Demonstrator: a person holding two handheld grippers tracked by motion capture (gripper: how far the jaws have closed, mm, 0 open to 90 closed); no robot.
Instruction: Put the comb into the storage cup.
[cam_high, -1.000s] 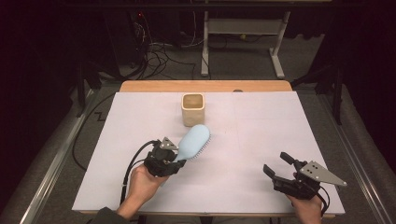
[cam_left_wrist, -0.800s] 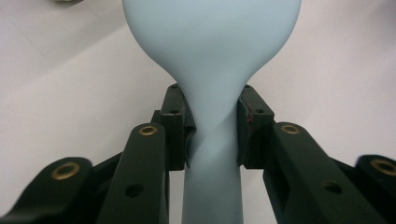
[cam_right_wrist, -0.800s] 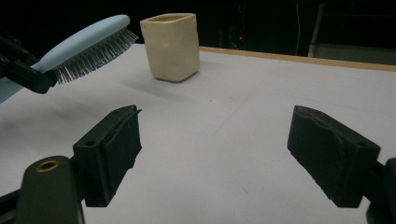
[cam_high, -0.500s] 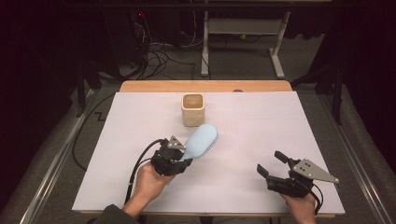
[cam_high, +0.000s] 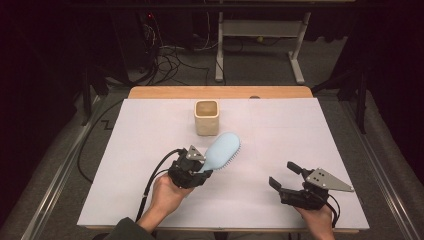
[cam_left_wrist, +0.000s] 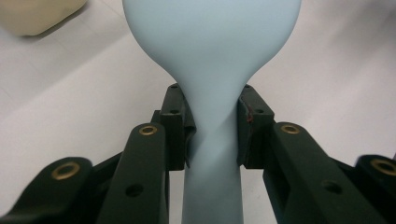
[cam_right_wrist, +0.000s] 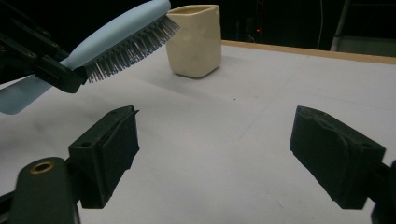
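One light-blue hairbrush (cam_high: 223, 151), clamped at the narrow neck of its handle by the left gripper (cam_high: 194, 169), held off the white table cover (cam_high: 150, 130) with bristles facing down and to the right, head reaching toward the cream cup (cam_high: 206, 117) just beyond. Probably light, stiff moulded plastic, smooth enough to twist in the pads; best taken exactly there, at the waist below the head, or lower on the handle. Left hand (cam_high: 165, 192) low, pointing up-table and slightly rightward. Farther right, right gripper (cam_high: 288, 179) with jaws wide apart, holding nothing, seemingly hovering near the table's front edge, aimed leftward toward brush and cup.
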